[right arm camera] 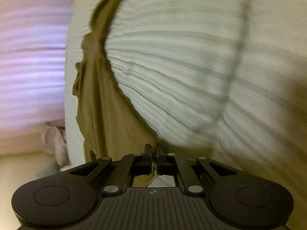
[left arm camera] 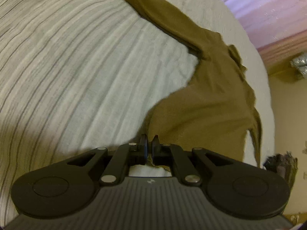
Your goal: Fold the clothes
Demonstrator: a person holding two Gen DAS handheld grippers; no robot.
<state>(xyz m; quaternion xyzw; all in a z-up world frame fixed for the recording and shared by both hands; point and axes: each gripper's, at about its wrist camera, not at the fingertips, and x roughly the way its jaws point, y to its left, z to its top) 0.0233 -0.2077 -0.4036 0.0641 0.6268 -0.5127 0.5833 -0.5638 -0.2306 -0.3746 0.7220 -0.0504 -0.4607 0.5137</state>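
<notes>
An olive-brown garment (left arm camera: pixel 207 99) lies on a white ribbed bedspread (left arm camera: pixel 86 61), running from the top middle down to the lower right in the left wrist view. My left gripper (left arm camera: pixel 150 140) is shut on the garment's near edge, with cloth pinched between the black fingers. In the right wrist view the same garment (right arm camera: pixel 99 99) stretches away up the left side of the bedspread (right arm camera: pixel 191 67). There my right gripper (right arm camera: pixel 154 148) is shut on another near edge of the garment, a thin fold of cloth showing between the pads.
The bed's edge curves down the right in the left wrist view, with a pinkish curtain (left arm camera: pixel 268 9) and pale floor (left arm camera: pixel 287 105) beyond it. A dark furry thing (left arm camera: pixel 280 164) lies by the bed's edge. A pink wall or curtain (right arm camera: pixel 30 67) fills the left of the right wrist view.
</notes>
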